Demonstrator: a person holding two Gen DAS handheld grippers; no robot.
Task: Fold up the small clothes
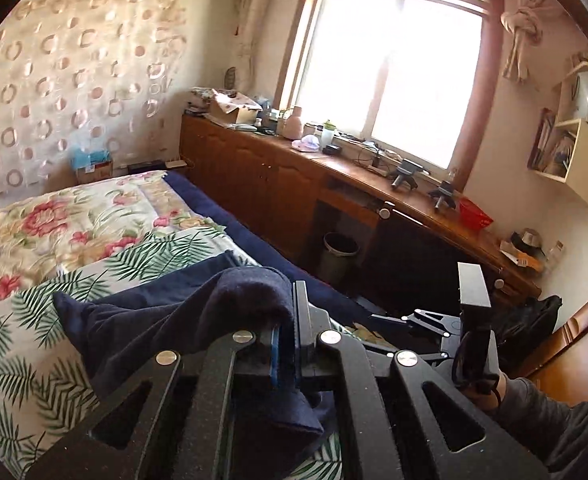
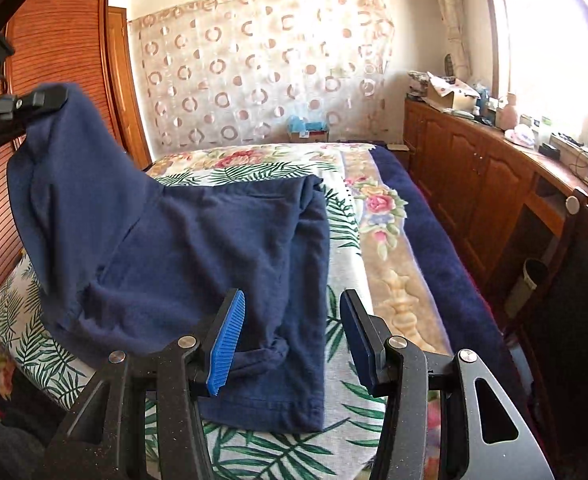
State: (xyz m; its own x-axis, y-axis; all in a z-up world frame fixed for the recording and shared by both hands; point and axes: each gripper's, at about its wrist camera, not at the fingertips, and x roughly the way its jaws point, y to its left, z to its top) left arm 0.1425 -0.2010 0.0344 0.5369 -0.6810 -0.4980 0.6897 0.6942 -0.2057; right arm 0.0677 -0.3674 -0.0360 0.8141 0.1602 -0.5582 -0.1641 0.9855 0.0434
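- Clearly, the left gripper [image 1: 283,344] has its two jaws pressed together on a raised fold of the dark navy knit garment [image 2: 197,252], with fabric bunched over the blue pads and hanging below them.
- Seen from the right wrist, that pinched corner is lifted up and away to the far left of the right jaws, and the cloth slopes down from it to the bed.
- The right gripper [image 2: 291,340] is spread wide, holding nothing; its blue ribbed pad [image 2: 225,348] hangs just above the garment's near hem, which runs under and between the jaws.
- Most of the garment lies flat ahead of the right jaws on the white bed cover printed with green palm leaves [image 2: 346,220].
- Beyond the right jaw's outer side stands a long brown wooden cabinet [image 2: 474,184].
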